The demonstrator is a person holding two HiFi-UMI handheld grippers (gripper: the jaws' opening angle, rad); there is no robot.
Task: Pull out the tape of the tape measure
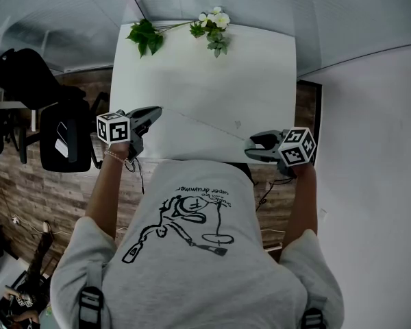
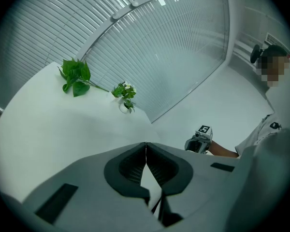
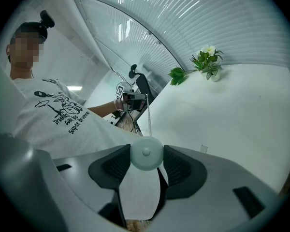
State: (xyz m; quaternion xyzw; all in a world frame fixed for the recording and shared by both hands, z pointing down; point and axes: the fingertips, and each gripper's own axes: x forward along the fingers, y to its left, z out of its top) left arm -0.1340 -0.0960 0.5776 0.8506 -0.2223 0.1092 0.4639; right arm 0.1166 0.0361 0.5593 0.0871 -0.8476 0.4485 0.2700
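A small round white tape measure [image 3: 146, 153] sits between the pads of my right gripper [image 3: 145, 159], which is shut on it at the table's near right edge. Its thin tape [image 1: 200, 125] runs in a straight line across the near part of the white table [image 1: 205, 81] to my left gripper [image 1: 155, 113]. In the left gripper view the jaws of that gripper [image 2: 146, 152] are pressed together, with the tape's end showing as a thin line between them. In the head view the right gripper [image 1: 250, 144] partly hides the case. The two grippers are held well apart.
A small vase of white flowers [image 1: 216, 27] and a green leafy sprig [image 1: 145, 36] stand along the table's far edge. A black office chair [image 1: 65, 136] is left of the table. White blinds close off the wall behind. The person's torso is close to the table's near edge.
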